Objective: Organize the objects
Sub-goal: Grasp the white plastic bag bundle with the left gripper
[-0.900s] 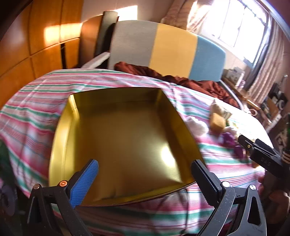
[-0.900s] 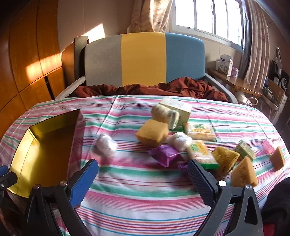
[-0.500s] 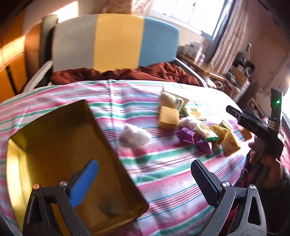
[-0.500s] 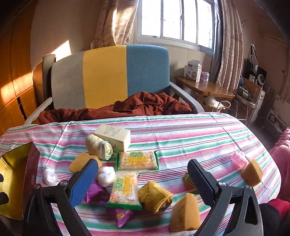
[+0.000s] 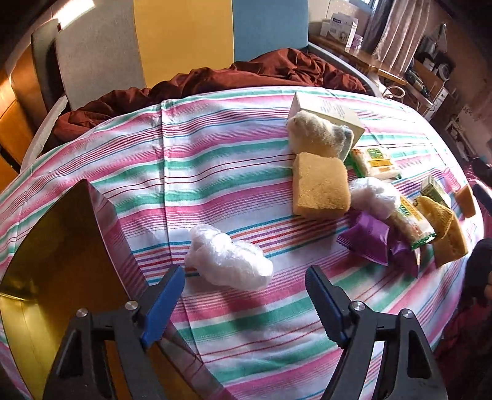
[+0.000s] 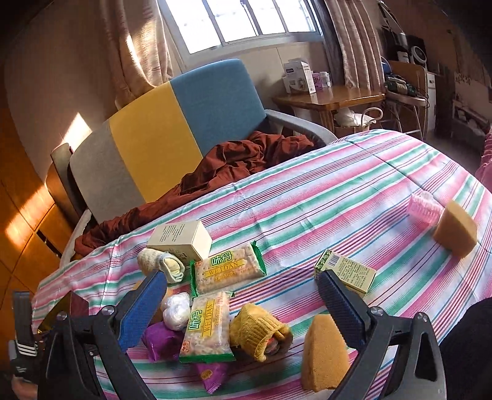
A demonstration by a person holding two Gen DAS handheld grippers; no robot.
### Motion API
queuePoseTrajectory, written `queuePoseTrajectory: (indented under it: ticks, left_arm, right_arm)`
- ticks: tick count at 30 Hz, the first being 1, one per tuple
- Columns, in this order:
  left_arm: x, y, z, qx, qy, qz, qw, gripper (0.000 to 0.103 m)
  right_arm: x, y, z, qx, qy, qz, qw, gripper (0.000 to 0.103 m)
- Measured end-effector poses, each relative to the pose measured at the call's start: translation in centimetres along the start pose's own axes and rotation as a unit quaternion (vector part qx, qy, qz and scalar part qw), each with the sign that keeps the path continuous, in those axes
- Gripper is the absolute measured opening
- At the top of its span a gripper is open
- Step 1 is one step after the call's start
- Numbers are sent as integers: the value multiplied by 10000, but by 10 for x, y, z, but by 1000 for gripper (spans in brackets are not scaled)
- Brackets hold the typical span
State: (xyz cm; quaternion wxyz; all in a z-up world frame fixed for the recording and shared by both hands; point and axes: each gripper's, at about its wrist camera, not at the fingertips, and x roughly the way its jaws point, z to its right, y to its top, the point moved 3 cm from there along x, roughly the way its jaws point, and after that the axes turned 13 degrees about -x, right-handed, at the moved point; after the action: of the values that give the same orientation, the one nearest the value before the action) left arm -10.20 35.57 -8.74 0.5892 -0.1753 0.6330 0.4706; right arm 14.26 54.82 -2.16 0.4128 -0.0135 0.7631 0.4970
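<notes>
L claw (image 5: 245, 284) wide over plastic wad (image 5: 228, 258); R claw (image 6: 240, 300) wide, empty (above snacks).

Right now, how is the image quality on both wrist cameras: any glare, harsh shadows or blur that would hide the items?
Left wrist view: sharp, strong fisheye bending at the edges; the gold tray reflects warm light and part of it lies in deep shadow; the crumpled plastic bag reads clearly. Right wrist view: the window is blown out and low sun streaks the wall, yet the cracker packs stay legible; the corners are dark.
</notes>
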Motion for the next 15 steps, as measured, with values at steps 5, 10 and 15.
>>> queuePoseTrajectory:
  ticks: [5,10,15]
  left_arm:
    - [21,7,-4,-146,107,-211,9996,61]
    - [17,10,-9,-120,233,41,9996,39]
    - [-4,-2,7,435,155,475,9978,34]
  right_arm:
    - [1,1,5,165,58,-14,9998,101]
    - [3,0,10,319,88,-81,9994,101]
    - [6,-3,19,542,56,-169,9984,101]
